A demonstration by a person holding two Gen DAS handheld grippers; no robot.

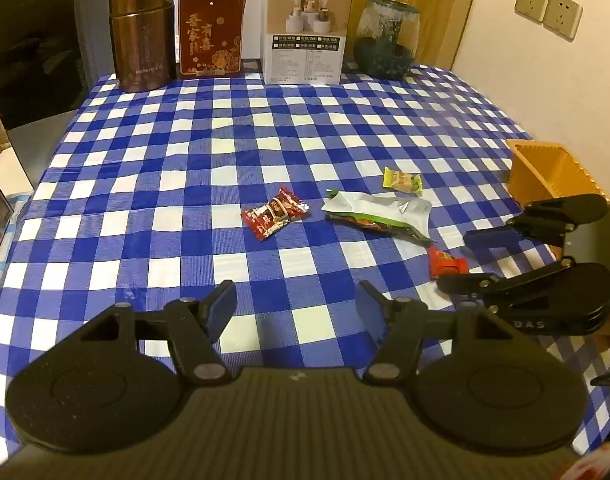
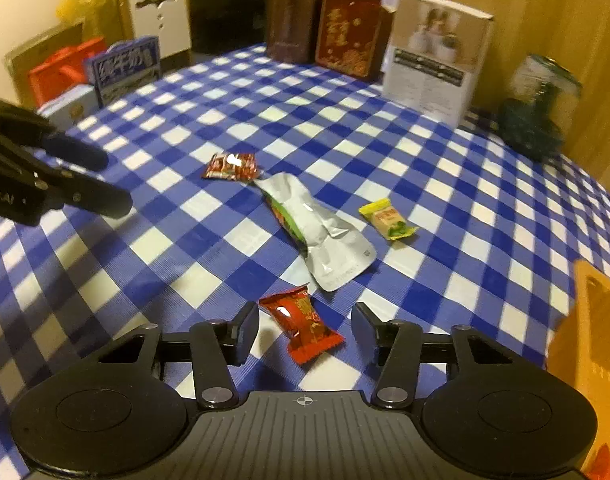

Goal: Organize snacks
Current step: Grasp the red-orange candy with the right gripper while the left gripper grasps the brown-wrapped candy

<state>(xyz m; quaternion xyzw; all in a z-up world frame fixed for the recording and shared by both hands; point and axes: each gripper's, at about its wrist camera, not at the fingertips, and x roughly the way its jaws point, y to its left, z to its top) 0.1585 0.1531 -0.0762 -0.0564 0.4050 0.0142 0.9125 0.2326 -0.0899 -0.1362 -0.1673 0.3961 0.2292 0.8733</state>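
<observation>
Several snacks lie on the blue checked tablecloth (image 1: 185, 152). A red candy pack (image 1: 275, 213) (image 2: 230, 166) sits mid-table. A silver and green pouch (image 1: 379, 212) (image 2: 321, 232) lies to its right. A yellow-green candy (image 1: 401, 180) (image 2: 388, 219) is beyond the pouch. A small red snack (image 1: 447, 263) (image 2: 303, 326) lies between the open fingers of my right gripper (image 2: 305, 330) (image 1: 465, 258), not gripped. My left gripper (image 1: 296, 310) (image 2: 101, 180) is open and empty above the cloth. An orange basket (image 1: 545, 174) (image 2: 593, 352) stands at the right.
At the back stand a brown tin (image 1: 142, 32), a red box (image 1: 211, 30), a white carton (image 1: 305, 30) and a glass jar (image 1: 386, 38). A wall with sockets (image 1: 549, 8) is on the right. A blue box (image 2: 123, 66) and an orange bag (image 2: 61, 70) sit off the left edge.
</observation>
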